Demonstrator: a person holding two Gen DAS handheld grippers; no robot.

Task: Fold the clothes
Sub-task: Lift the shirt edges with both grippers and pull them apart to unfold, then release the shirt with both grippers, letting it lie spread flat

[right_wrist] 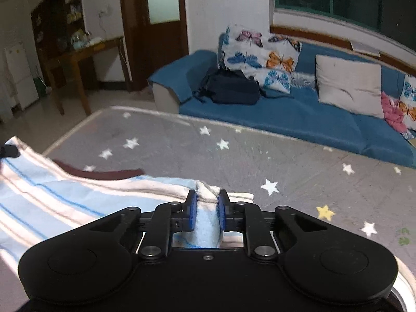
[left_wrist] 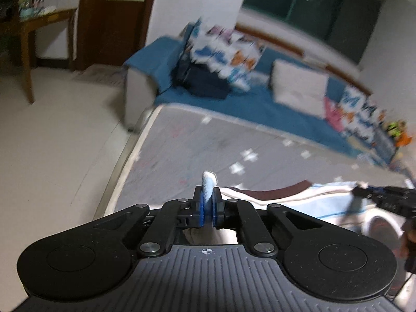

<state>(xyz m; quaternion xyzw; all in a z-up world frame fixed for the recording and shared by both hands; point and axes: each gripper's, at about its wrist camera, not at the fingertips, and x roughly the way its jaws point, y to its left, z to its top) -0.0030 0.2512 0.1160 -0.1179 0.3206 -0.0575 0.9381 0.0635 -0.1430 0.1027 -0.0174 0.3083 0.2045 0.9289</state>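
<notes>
You've got both grippers pinching the striped garment [right_wrist: 65, 202] and it hangs stretched between them over the grey star-printed mat [right_wrist: 260, 150]. Your left gripper [left_wrist: 207, 208] has its blue pads squeezed tight on a small nub of pale blue cloth, poking up toward twelve o'clock; your right gripper [right_wrist: 207, 212] is clamped on a thicker bunch at the hem, white edge peeking out above the pads. From the right wrist view the cloth runs off toward nine o'clock, with a dark maroon edge [right_wrist: 104, 174] showing under it. Careful now: that left pinch looks thin, so a sharp tug could slip the cloth free and drop that corner. The left view is blurred, so a quick swing may also drag the fabric unevenly and leave the fold crooked. Pull the two grips too far apart and the right-hand bunch may slide through the pads. As for containers, none on the mat that I can see; on the blue sofa [right_wrist: 286, 114] at one o'clock a dark bag [right_wrist: 234, 88] lies closed-looking, its contents hidden, beside the butterfly cushions [right_wrist: 260, 54].
</notes>
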